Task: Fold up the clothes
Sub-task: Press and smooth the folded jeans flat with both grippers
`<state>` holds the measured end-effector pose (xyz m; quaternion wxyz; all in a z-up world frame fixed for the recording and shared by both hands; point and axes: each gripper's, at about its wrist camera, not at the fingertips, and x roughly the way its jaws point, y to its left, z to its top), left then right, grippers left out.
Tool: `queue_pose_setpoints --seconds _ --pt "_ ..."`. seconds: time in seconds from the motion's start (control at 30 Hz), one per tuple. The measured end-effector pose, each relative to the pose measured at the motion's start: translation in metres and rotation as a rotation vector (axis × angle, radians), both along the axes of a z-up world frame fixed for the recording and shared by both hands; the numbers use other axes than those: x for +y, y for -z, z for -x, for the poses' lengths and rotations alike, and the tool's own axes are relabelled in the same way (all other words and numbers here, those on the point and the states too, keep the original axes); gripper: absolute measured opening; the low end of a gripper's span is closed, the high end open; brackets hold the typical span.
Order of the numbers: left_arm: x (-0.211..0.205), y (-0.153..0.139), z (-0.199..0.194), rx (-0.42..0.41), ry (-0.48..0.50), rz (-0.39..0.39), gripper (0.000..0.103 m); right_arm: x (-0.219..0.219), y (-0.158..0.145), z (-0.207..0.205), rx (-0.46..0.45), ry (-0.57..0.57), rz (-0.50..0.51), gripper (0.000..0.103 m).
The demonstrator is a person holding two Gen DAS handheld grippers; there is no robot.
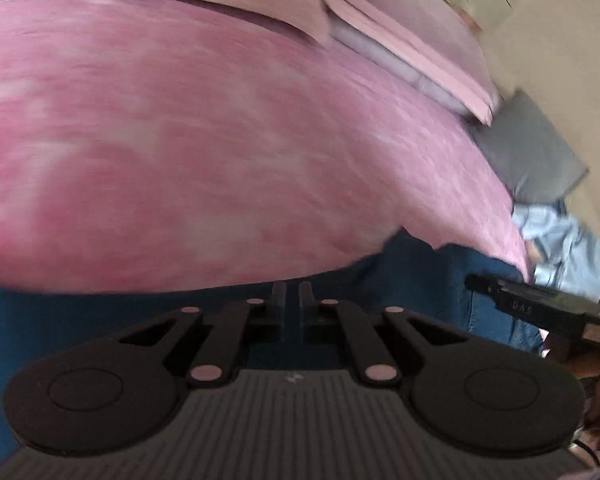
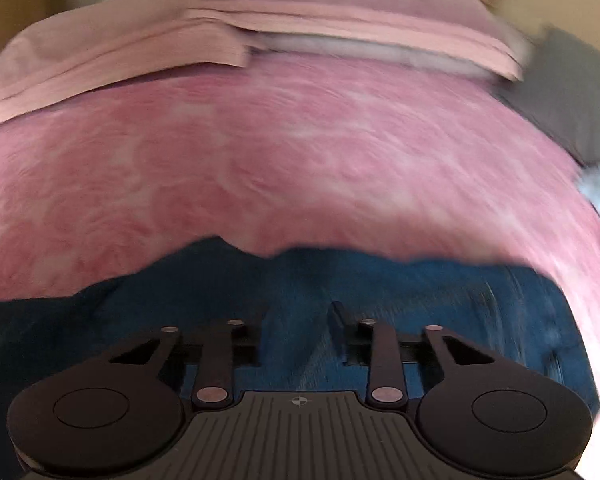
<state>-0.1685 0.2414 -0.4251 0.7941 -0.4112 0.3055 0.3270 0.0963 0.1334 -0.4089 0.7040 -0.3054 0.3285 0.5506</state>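
A dark blue garment (image 1: 416, 280) lies on the near edge of a pink mottled bedspread (image 1: 220, 140). My left gripper (image 1: 293, 296) sits over the blue cloth with its fingers nearly together; cloth between them does not show clearly. The right gripper shows at the right of the left wrist view (image 1: 540, 308). In the right wrist view the blue garment (image 2: 380, 288) spreads under my right gripper (image 2: 298, 320), whose fingers stand apart with blue cloth showing between them. Both views are motion-blurred.
Pink pillows (image 2: 300, 20) lie along the head of the bed. A grey cushion (image 1: 528, 152) and a light blue crumpled garment (image 1: 560, 240) lie at the bed's right side. A cream wall (image 1: 572, 60) stands beyond.
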Motion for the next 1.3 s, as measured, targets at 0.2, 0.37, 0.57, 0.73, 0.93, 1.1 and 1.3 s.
queue_pose_setpoints --seconds 0.2,0.37,0.57,0.73,0.93,1.1,1.3 --pt "-0.008 0.026 -0.048 0.166 -0.025 -0.071 0.003 0.015 0.042 -0.026 0.014 -0.094 0.13 0.031" --pt "-0.023 0.016 -0.054 0.219 -0.014 -0.115 0.003 -0.004 0.015 -0.028 0.018 -0.075 0.037 0.031" --pt "-0.028 0.004 -0.049 0.246 -0.063 -0.129 0.003 -0.014 0.012 -0.04 0.016 -0.059 0.037 0.031" --pt "-0.037 0.02 -0.044 0.329 -0.028 -0.151 0.005 -0.044 0.017 -0.075 -0.022 0.095 0.041 0.031" --pt "-0.05 0.003 -0.028 0.289 -0.047 -0.156 0.005 -0.078 -0.001 -0.075 0.034 0.168 -0.003 0.031" --pt "-0.072 0.013 -0.019 0.29 0.001 -0.178 0.009 -0.102 0.017 -0.049 0.08 0.198 0.034 0.031" --pt "-0.082 0.022 0.004 0.202 -0.012 -0.216 0.01 -0.121 0.018 -0.027 0.057 0.206 -0.064 0.031"
